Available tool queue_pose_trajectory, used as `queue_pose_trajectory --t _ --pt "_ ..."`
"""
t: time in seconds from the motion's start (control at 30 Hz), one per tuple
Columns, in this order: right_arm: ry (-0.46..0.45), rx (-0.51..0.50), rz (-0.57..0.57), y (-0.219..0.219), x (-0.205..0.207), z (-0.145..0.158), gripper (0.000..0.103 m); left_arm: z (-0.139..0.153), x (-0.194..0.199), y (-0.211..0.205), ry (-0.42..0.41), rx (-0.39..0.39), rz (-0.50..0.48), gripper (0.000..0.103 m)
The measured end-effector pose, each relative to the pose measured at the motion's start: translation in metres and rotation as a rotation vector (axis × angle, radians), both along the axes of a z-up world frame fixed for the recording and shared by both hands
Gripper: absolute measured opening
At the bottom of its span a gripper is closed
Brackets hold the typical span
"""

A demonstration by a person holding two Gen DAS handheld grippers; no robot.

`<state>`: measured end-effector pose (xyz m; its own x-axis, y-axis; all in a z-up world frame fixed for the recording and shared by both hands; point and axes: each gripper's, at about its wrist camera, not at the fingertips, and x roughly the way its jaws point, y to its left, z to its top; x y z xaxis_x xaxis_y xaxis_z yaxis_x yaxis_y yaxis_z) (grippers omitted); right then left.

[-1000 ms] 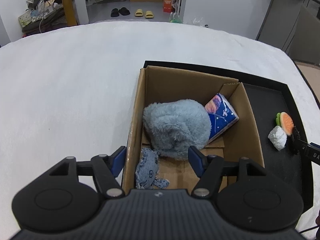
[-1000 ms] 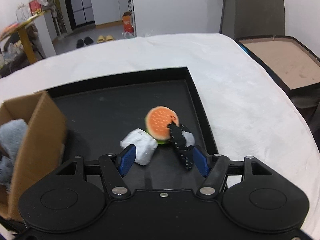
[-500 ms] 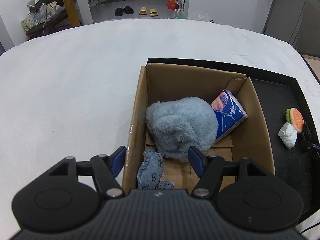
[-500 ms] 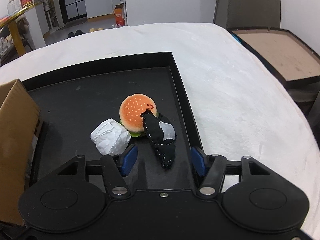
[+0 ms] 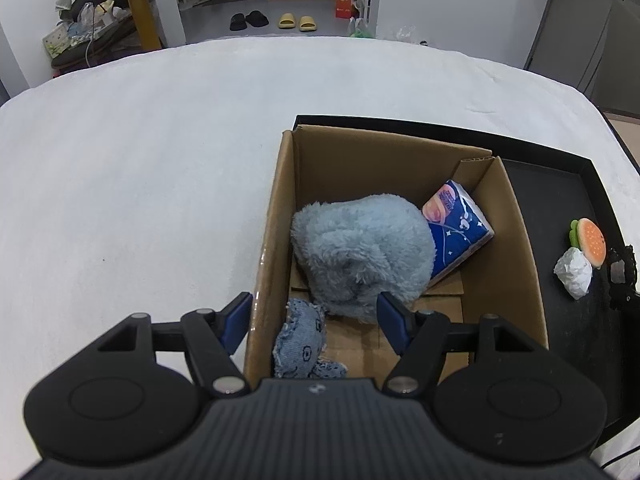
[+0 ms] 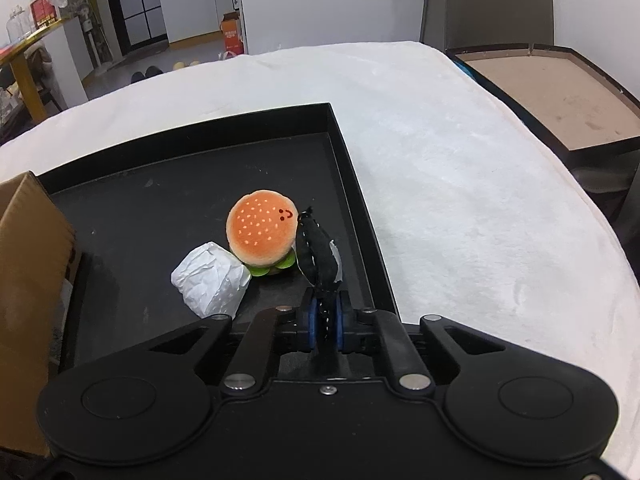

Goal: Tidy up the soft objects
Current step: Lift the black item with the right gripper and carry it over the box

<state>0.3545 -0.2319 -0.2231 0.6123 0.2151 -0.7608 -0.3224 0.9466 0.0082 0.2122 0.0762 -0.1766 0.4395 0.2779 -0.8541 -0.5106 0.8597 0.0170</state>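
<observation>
From my left camera, the cardboard box (image 5: 400, 216) is open on top, but the fluffy blue plush (image 5: 362, 254), the tissue pack (image 5: 458, 226) and the denim toy (image 5: 300, 346) crowd its left and middle floor; the bare floor lies along its right wall and near corner. On the black tray (image 6: 344, 152), the burger plush (image 6: 262, 234) and white wad (image 6: 210, 278) sit just beside my right gripper (image 6: 325, 316). The far and left tray floor is clear, with the box wall bounding it on the left.

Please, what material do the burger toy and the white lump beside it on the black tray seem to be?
Burger toy: soft plush fabric, matte and fuzzy, with embroidered-looking dots. White lump: probably crumpled paper or tissue, matte, with sharp creases and folds.
</observation>
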Motion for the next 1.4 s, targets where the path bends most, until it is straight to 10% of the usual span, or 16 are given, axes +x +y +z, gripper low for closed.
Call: queue_pose_trajectory --t 1.4 --pt "-0.086 0.103 0.12 0.064 -0.058 0.077 0.009 0.018 -0.038 0.022 -0.121 -0.076 -0.012 0.066"
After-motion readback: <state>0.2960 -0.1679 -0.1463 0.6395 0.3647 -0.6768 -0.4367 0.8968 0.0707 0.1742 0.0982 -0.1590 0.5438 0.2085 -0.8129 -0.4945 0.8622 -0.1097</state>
